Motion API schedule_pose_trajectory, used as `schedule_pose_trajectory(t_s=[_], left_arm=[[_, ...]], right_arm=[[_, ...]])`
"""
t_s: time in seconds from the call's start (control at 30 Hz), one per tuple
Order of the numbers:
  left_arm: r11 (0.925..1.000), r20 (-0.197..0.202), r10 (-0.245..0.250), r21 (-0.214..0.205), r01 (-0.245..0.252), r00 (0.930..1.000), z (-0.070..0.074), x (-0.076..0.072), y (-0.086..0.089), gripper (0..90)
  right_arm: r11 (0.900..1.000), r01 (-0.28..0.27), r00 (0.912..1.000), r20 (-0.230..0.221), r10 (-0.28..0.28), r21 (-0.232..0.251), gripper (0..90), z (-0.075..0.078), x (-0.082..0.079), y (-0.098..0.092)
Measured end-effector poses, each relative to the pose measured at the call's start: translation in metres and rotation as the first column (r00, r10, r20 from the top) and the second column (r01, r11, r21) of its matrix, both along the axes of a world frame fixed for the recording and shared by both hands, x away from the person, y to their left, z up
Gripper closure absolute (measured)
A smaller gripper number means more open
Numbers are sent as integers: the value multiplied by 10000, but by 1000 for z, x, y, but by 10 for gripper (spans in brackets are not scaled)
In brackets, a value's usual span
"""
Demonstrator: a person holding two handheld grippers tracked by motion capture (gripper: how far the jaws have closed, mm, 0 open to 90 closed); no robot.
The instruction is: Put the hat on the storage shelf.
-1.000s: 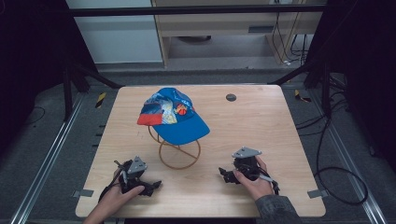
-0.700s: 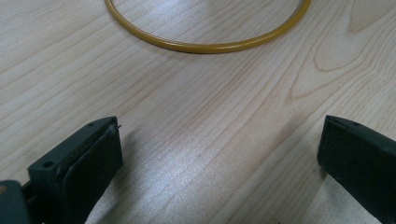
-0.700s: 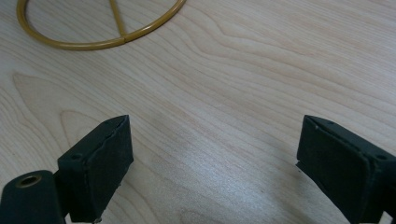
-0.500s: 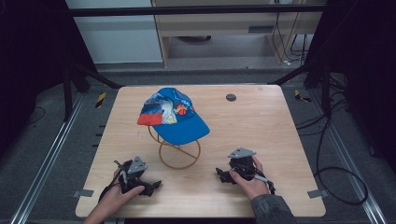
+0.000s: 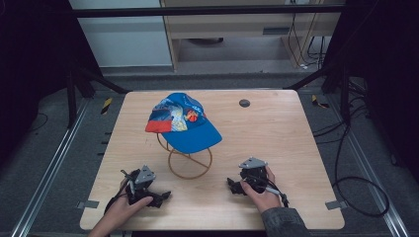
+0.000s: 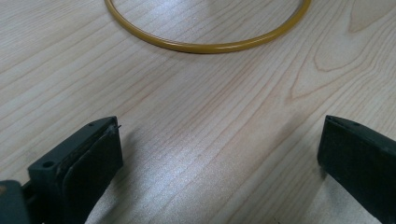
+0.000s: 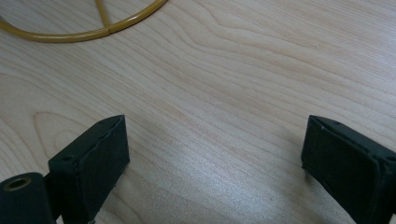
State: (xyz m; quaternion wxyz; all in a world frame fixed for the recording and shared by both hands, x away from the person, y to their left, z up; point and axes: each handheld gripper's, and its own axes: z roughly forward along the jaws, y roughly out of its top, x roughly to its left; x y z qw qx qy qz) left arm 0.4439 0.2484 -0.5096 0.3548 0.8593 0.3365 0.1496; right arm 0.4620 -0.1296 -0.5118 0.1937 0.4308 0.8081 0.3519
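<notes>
Grippers rest at the near edge of the wooden surface, the left gripper and right gripper both with jaws wide and empty. Between and just beyond them stands a yellow wire stand, its ring base roughly equally near both. A blue cap sits atop it, brim toward the near right, with nothing in the way.

Dim, slightly soft overhead picture; up close, a pale sheen on my desk and blurred jaws casting soft shadows.
</notes>
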Motion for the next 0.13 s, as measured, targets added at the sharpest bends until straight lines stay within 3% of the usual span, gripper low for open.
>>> schedule_pose_trajectory(t_s=[0.13], left_arm=[[10000,-7,2,-7,-2,10000,0,0,0,0]], right_arm=[[9999,138,9999,8,-138,12,78,0,-1,1]])
